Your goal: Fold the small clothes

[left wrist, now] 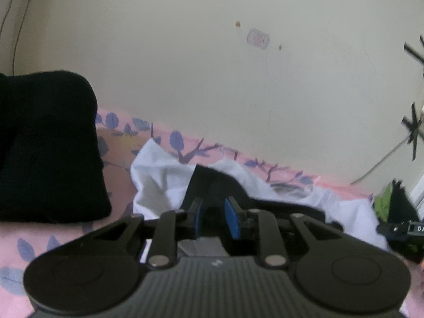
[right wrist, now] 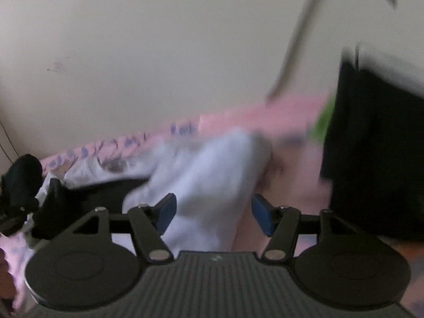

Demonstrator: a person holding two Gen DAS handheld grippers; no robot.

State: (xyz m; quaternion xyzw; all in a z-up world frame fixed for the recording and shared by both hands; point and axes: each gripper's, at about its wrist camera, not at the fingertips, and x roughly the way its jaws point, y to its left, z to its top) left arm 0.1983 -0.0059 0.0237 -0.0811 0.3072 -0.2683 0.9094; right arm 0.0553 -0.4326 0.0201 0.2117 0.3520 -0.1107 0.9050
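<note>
A small white garment (left wrist: 159, 177) with a black part (left wrist: 212, 182) lies crumpled on the pink flowered bedsheet (left wrist: 119, 148). My left gripper (left wrist: 213, 217) stands over it with its blue pads (left wrist: 230, 220) close together and the black cloth running in between them. In the blurred right wrist view, my right gripper (right wrist: 214, 213) is open. A fold of the white garment (right wrist: 212, 175) lies between and beneath its blue pads (right wrist: 261, 217) without being pinched. The garment's black part (right wrist: 111, 190) shows at the left there.
A dark folded cloth pile (left wrist: 47, 145) sits on the bed at the left. A cream wall (left wrist: 212, 66) runs close behind the bed. A large black object (right wrist: 371, 145) with something green (right wrist: 323, 122) beside it stands at the right.
</note>
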